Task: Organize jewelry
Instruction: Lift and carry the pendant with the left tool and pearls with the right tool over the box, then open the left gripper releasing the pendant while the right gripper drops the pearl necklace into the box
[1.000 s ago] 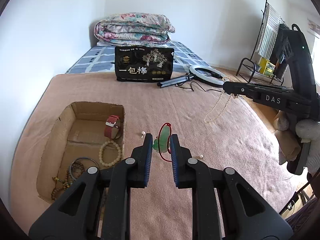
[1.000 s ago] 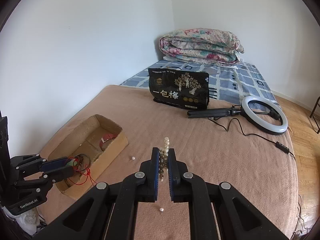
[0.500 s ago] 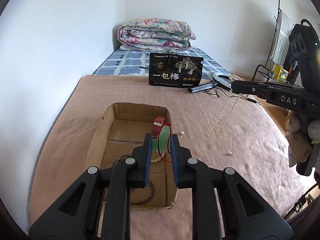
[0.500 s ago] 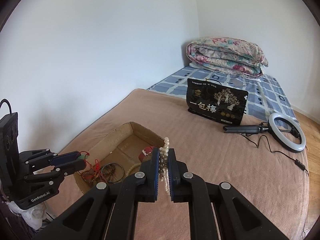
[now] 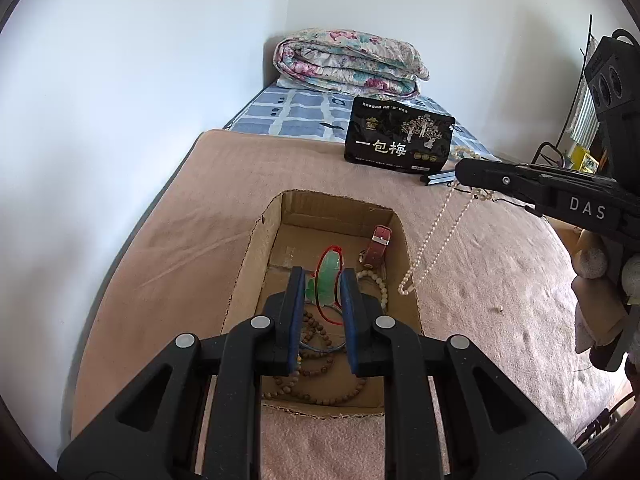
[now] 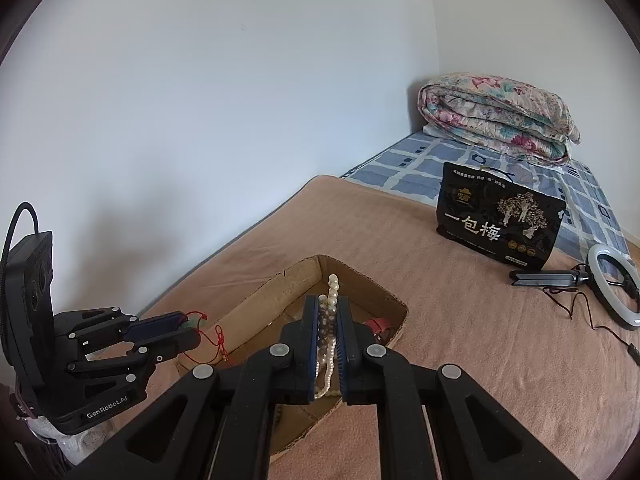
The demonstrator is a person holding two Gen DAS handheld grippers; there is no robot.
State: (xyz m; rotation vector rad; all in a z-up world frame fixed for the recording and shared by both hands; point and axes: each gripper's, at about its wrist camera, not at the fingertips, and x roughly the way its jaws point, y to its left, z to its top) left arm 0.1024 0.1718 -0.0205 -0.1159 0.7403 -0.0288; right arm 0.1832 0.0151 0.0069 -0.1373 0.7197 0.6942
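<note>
Left wrist: pink blanket [image 5: 480, 280] — white walls [image 5: 140, 80].

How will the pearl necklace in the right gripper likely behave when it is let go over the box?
The pearl necklace hangs in limp loops from the right gripper, so it is probably floppy. Its lowest loop sits near the cardboard box rim, so it may drape over the edge.

Plain white walls [image 6: 220, 100] meet in a corner at the upper right of the right wrist view. A bed [image 6: 500, 340] under a pinkish-brown blanket fills the lower frame; beyond it lie a blue checked sheet [image 6: 420, 164] and a folded floral quilt [image 6: 496, 112]. Daylight is soft and even.
</note>
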